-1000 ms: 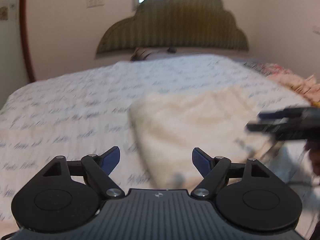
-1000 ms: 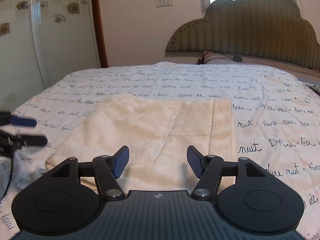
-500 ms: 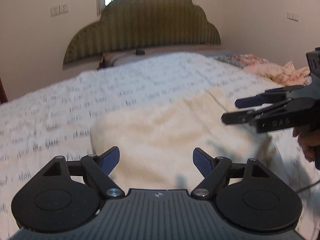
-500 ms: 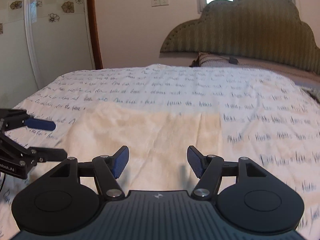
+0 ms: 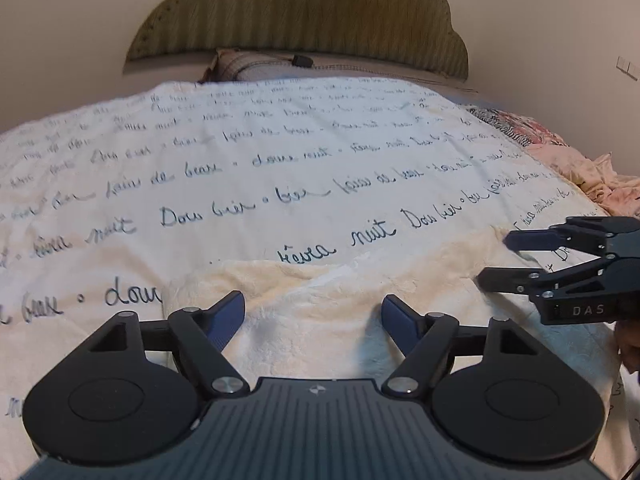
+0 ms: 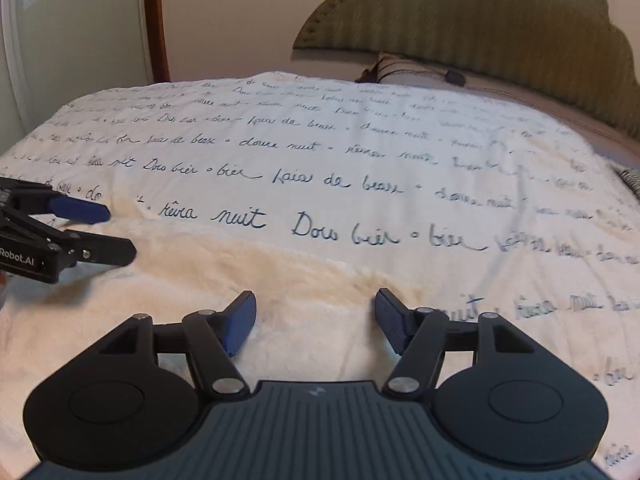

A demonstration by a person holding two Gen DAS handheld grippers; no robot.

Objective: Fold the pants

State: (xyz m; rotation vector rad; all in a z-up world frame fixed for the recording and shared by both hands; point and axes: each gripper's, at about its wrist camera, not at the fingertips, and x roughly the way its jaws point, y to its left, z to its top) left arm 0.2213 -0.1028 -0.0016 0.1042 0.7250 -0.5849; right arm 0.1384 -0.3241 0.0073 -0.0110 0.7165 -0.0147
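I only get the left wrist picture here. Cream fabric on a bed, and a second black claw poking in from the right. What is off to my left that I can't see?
Observer: In the right wrist view a reddish wooden door frame stands beyond the bed's far left corner.
Operator: Is that second claw open?
Observer: Yes, the right gripper has its jaws spread, empty, just over the cream pants.
Operator: And mine, seen from outside?
Observer: The left gripper shows from the side, open, over the pants' left end, with "Robot.AI" lettered on it.
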